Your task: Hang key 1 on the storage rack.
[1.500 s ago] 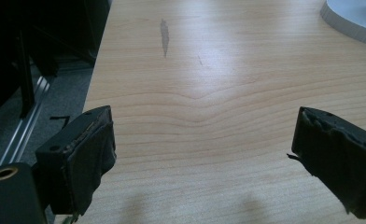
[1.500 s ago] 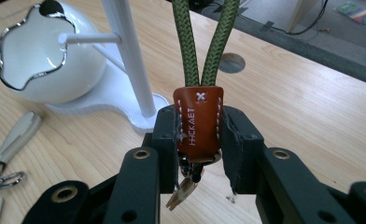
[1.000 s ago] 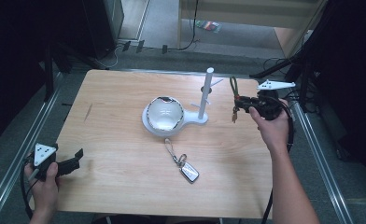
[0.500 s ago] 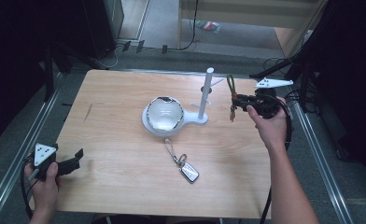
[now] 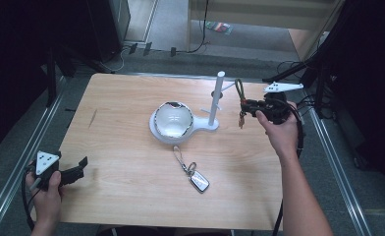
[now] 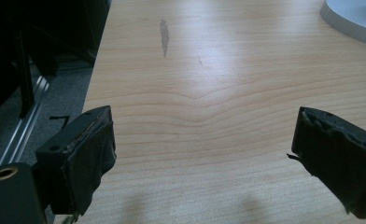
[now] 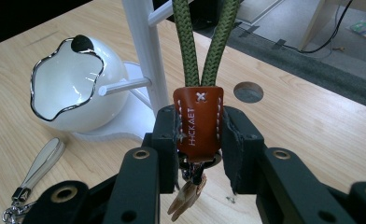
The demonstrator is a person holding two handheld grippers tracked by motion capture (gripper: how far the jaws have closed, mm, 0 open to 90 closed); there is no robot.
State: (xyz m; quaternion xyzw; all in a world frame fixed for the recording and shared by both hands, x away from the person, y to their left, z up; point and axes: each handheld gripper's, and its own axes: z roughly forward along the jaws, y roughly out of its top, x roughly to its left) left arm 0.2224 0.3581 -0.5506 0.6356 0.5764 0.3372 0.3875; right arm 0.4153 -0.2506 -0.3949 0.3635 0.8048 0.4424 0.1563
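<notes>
High view: right tongs (image 5: 248,109) hold the green loop keychain (image 5: 239,93) just beside the white peg stand (image 5: 215,101), not yet hung; a car key (image 5: 198,181) lies on the worktop (image 5: 122,113).

Left gripper view: left tongs (image 6: 204,158) gape, empty.

Right gripper view: tongs clenched on the leather tab (image 7: 197,123), stamped "HICKAET".

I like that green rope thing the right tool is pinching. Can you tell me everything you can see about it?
It is a keychain lanyard: a loop of olive-green braided cord running up out of the right gripper view, joined by a brown leather tab with white stitching and the letters HICKAET. Small keys dangle below the tab. The right tool clamps the tab from both sides, holding it upright in the air beside the white stand.
</notes>
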